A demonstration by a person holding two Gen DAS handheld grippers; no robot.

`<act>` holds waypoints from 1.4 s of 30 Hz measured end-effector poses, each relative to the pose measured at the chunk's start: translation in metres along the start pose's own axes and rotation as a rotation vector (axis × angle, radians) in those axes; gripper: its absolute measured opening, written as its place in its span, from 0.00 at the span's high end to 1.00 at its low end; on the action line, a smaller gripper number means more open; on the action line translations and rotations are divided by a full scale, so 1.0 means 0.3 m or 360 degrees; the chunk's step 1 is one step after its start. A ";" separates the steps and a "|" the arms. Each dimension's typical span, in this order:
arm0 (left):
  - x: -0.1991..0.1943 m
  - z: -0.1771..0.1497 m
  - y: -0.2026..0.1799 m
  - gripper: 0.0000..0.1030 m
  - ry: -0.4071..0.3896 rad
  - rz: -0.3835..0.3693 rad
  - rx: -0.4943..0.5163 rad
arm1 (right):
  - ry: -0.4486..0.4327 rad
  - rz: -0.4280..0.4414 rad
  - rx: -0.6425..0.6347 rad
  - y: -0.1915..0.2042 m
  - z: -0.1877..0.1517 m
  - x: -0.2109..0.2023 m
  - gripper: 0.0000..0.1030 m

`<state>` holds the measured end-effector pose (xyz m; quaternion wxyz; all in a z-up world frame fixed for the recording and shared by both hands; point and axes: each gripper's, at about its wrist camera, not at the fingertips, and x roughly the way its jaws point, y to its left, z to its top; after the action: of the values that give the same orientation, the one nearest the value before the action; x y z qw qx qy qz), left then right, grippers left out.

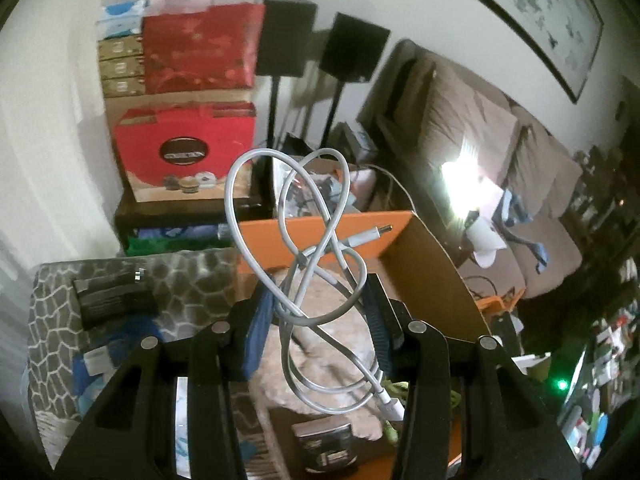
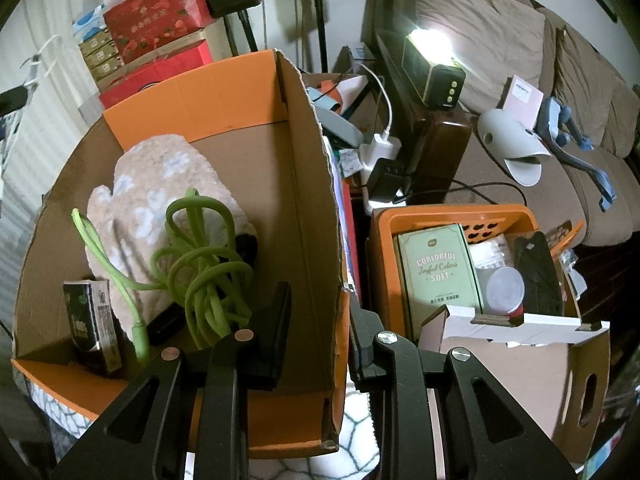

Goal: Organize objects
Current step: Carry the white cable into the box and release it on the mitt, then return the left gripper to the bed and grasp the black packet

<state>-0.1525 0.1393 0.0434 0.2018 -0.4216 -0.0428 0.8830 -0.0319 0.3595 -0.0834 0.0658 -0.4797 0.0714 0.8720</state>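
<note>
White cable (image 1: 308, 276) hung in loose, tangled loops from my left gripper (image 1: 320, 304), pinched between the blue pads, one plug sticking out toward 2 o'clock, the other dangling low at 5 o'clock. It sat in the air above the orange cardboard box (image 1: 360, 228), over the fuzzy beige mitten (image 1: 332, 344) inside.

Step in hand, as I judged it: carry the cable over the box and drop it in. To do it well I wanted the whole bundle inside the walls before spreading the jaws, since a trailing loop could snag on the rim; lowering close to the mitten would have kept the plugs from bouncing out.

Right gripper (image 2: 320, 320) was pressed on the box's right wall (image 2: 316, 184), one finger inside and one outside, steadying it. Worth keeping that hold firm while the cable went in.

In the box, from the right view: green cable (image 2: 200, 256) knotted on the mitten at 9 o'clock of the gripper, a dark packet (image 2: 94, 324) further left. Orange basket (image 2: 452, 216) with a pale green carton (image 2: 440, 272) stood at 2 o'clock. Sofa (image 2: 520, 60) behind.
</note>
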 end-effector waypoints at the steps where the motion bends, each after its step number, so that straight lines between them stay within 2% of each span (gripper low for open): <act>1: 0.017 -0.003 -0.017 0.60 0.0014 0.0000 0.0015 | 0.0000 0.0000 -0.0003 0.001 0.001 0.001 0.76; 10: 0.167 -0.074 -0.110 0.60 0.0155 0.0057 0.0138 | -0.0002 0.0008 -0.0012 0.002 -0.002 -0.004 0.76; 18: 0.280 -0.148 -0.120 0.60 0.0297 0.0129 0.0201 | -0.0002 0.0008 -0.0011 0.002 -0.003 -0.004 0.76; 28: 0.311 -0.170 -0.116 0.59 0.0363 0.0128 0.0199 | 0.0001 0.0004 -0.0012 0.003 -0.003 -0.006 0.76; 34: 0.282 -0.163 -0.107 0.50 0.0348 0.0129 0.0173 | -0.0002 0.0002 -0.0014 0.002 -0.003 -0.006 0.76; 36: 0.261 -0.156 -0.102 0.43 0.0323 0.0128 0.0164 | -0.0002 0.0002 -0.0015 0.002 -0.003 -0.006 0.76; 38: 0.236 -0.145 -0.099 0.32 0.0285 0.0124 0.0162 | -0.0002 0.0003 -0.0014 0.002 -0.003 -0.006 0.76; 42: 0.179 -0.122 -0.085 0.26 0.0210 0.0127 0.0155 | -0.0002 0.0004 -0.0011 -0.001 -0.006 -0.006 0.76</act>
<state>-0.1467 0.1804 -0.0127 0.1891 -0.4699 0.0305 0.8617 -0.0294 0.3593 -0.0828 0.0630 -0.4792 0.0688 0.8727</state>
